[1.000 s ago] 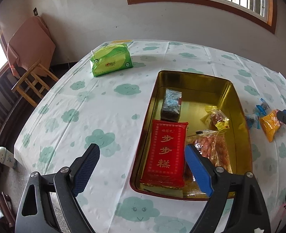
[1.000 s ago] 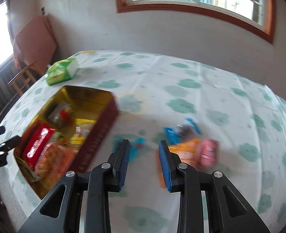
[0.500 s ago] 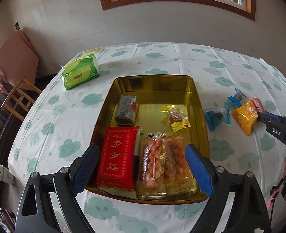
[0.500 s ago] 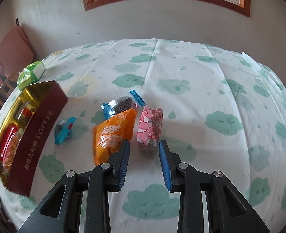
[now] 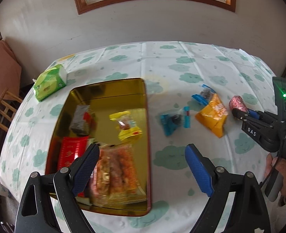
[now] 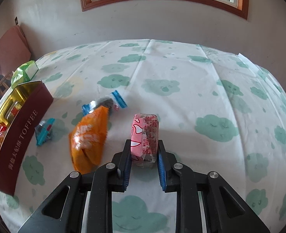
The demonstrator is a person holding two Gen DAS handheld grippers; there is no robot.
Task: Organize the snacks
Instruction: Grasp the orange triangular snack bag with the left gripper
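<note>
The pink snack packet (image 6: 144, 136) is pinched between the pads of the right gripper (image 6: 144, 160), resting on the cloud-print tablecloth (image 6: 201, 89). Just to its left an orange packet (image 6: 88, 136) is seen (partly overlapping a blue-ended candy (image 6: 106, 103)), with another blue candy (image 6: 44, 131) nearer the gold tin (image 5: 108, 89). The left gripper (image 5: 142, 168) is held spread wide above the tin's near edge, nothing between its pads.

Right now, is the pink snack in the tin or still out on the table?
Out. The pink snack lies on the tablecloth, between the right gripper fingers, apart from the tin.
</note>
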